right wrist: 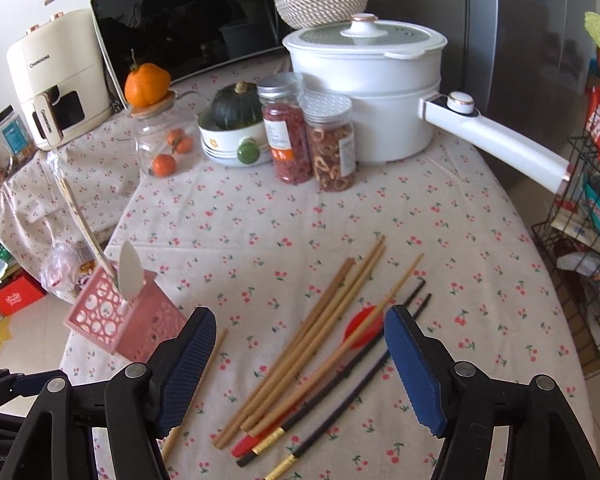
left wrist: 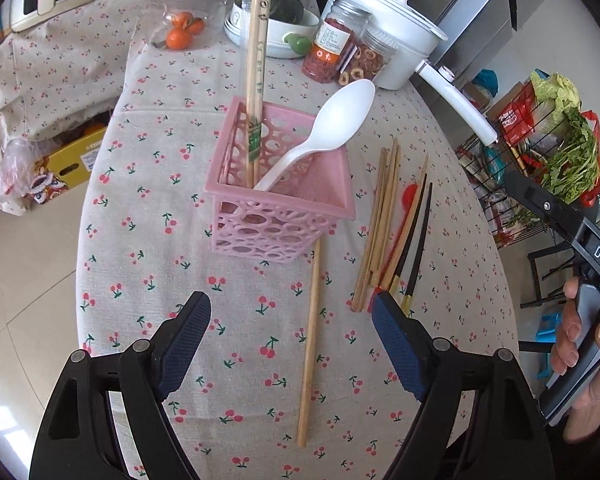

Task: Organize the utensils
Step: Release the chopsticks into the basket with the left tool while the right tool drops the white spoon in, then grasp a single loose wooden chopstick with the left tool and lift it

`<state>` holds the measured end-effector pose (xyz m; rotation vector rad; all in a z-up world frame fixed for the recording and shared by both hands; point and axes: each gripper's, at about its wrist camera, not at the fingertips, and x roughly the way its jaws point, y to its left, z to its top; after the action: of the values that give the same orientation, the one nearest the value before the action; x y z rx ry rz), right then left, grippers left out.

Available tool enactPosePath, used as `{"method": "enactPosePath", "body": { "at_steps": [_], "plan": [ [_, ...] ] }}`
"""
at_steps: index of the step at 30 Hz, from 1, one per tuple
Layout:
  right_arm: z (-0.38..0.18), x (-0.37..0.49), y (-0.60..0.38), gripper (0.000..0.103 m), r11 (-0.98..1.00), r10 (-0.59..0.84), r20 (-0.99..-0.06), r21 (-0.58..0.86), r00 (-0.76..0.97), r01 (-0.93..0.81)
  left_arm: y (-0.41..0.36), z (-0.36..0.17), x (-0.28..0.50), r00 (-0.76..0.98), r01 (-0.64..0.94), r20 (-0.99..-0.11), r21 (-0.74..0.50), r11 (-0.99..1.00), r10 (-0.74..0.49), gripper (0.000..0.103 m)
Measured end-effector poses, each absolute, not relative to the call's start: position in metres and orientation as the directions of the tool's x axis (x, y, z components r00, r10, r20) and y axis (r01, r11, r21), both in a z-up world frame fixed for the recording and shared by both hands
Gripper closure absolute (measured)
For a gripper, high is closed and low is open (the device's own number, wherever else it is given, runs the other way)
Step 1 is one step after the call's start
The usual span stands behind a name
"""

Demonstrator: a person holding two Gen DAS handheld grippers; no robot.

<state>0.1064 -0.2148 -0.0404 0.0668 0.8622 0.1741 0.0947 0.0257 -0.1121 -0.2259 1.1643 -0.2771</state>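
A pink perforated basket [left wrist: 278, 216] stands on the cherry-print tablecloth and holds a white spoon [left wrist: 324, 132] and a wrapped pair of chopsticks [left wrist: 256, 80]; it also shows in the right wrist view [right wrist: 116, 316]. My left gripper [left wrist: 290, 308] is open and empty, just in front of the basket, over a single wooden chopstick [left wrist: 310, 344]. A pile of wooden chopsticks [right wrist: 308, 340], two black chopsticks [right wrist: 340, 396] and a red spoon [right wrist: 364, 326] lies right of the basket. My right gripper [right wrist: 300, 324] is open and empty above that pile.
At the back of the table stand a white pot [right wrist: 368, 92] with a long handle [right wrist: 496, 140], two jars [right wrist: 308, 132], a bowl with a squash [right wrist: 232, 136] and a glass jar of oranges [right wrist: 168, 148]. A wire rack [right wrist: 588, 240] stands right of the table.
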Motion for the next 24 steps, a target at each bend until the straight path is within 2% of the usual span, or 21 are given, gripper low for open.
{"method": "enactPosePath", "body": {
  "at_steps": [4,7,9,11,17,20,24],
  "plan": [
    [-0.048,0.102,-0.227,0.026,0.988,0.154,-0.77,0.104,0.619,-0.116,0.007,-0.124,0.095,0.366,0.136,-0.863,-0.32,0.938,-0.348,0.02],
    [-0.055,0.101,-0.233,0.025,0.991,0.133,-0.793,0.088,0.595,-0.103,-0.007,-0.138,0.099,0.347,0.164,-0.865,-0.325,0.932,-0.362,0.037],
    [-0.062,0.103,-0.238,0.025,0.993,0.117,-0.813,0.081,0.57,-0.088,-0.015,-0.15,0.104,0.331,0.174,-0.868,-0.329,0.928,-0.37,0.055],
    [-0.067,0.105,-0.243,0.025,0.995,0.103,-0.83,0.078,0.548,-0.068,-0.022,-0.159,0.109,0.335,0.177,-0.871,-0.316,0.932,-0.359,0.065],
    [-0.076,0.109,-0.259,0.025,0.995,0.092,-0.851,0.093,0.517,-0.025,-0.039,-0.177,0.117,0.367,0.204,-0.885,-0.224,0.953,-0.286,0.082],
    [-0.078,0.11,-0.263,0.025,0.996,0.085,-0.857,0.09,0.509,-0.015,-0.043,-0.179,0.116,0.336,0.22,-0.901,-0.206,0.953,-0.273,0.097],
    [-0.081,0.112,-0.27,0.025,0.996,0.078,-0.867,0.093,0.491,0.006,-0.043,-0.178,0.104,0.241,0.232,-0.934,-0.209,0.95,-0.265,0.097]
  ]
}}
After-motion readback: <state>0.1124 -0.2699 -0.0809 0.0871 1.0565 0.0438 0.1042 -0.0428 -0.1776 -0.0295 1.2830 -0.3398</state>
